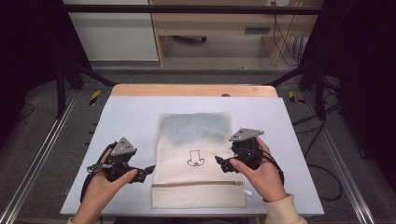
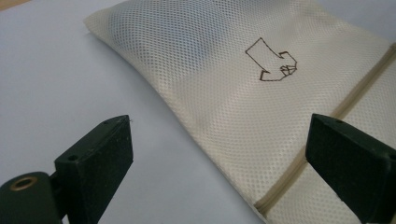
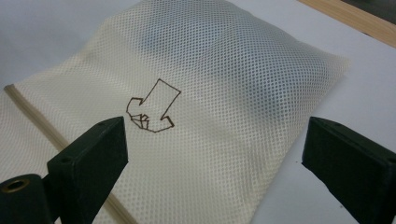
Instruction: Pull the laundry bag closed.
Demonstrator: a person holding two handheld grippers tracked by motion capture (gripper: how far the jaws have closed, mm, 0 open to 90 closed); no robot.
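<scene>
High view looks down on a pale table with a cream mesh bag lying flat at its middle, zipper running left to right near the bag's near edge. A bluish-grey shape shows through the mesh in the far half of the bag, and a small dark outline drawing sits near its centre. The left tongs rest low over the table just beside the bag's left edge, held in the person's left hand, jaws pointing toward the bag. The right tongs sit at the bag's right side over the mesh, held in the right hand. Left gripper view has both black jaws spread wide with nothing between them, the bag and its zipper lying just beyond. Right gripper view likewise has the jaws set wide apart and empty, above the bag and its drawing.
</scene>
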